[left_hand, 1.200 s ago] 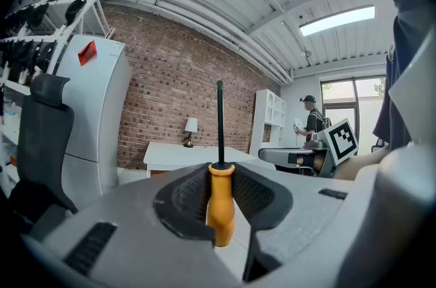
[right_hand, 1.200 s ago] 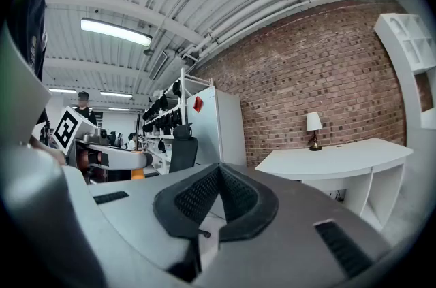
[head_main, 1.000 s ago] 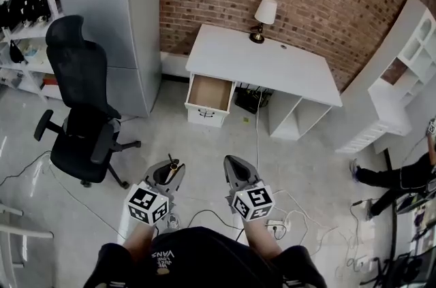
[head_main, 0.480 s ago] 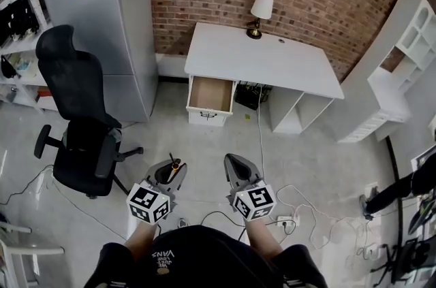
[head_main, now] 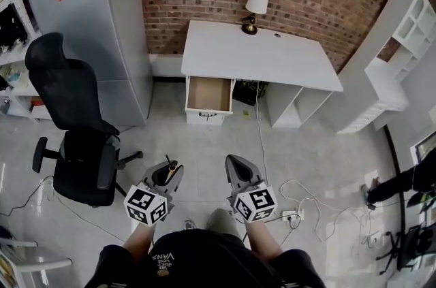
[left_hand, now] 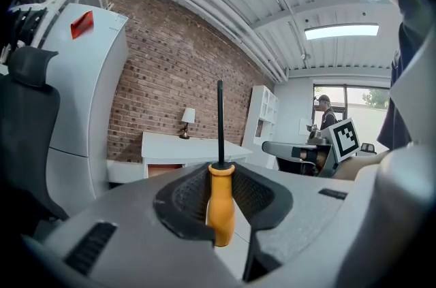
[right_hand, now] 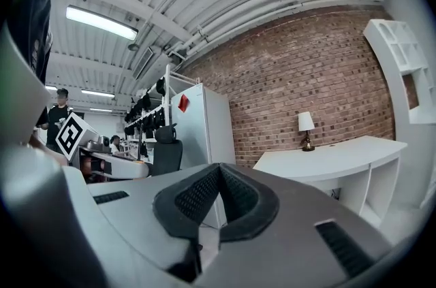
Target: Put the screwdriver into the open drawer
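Head view, biggest first: what lies ahead?
- A tall grey fridge on the left and a white worktop against the brick wall, carrying a small lamp. A black office chair stands near the person's left.

And the open drawer?
- It's pulled out under the worktop's left end and looks empty. It's well apart from both grippers, so I judge the carry is only partly done.

Where's the screwdriver?
- In the left gripper, whose fingers are clamped on the orange handle. The black shaft points straight up, probably so that it won't slip while being carried.

The right gripper?
- Its fingers are together on nothing. It's held level beside the left, apparently just riding along.
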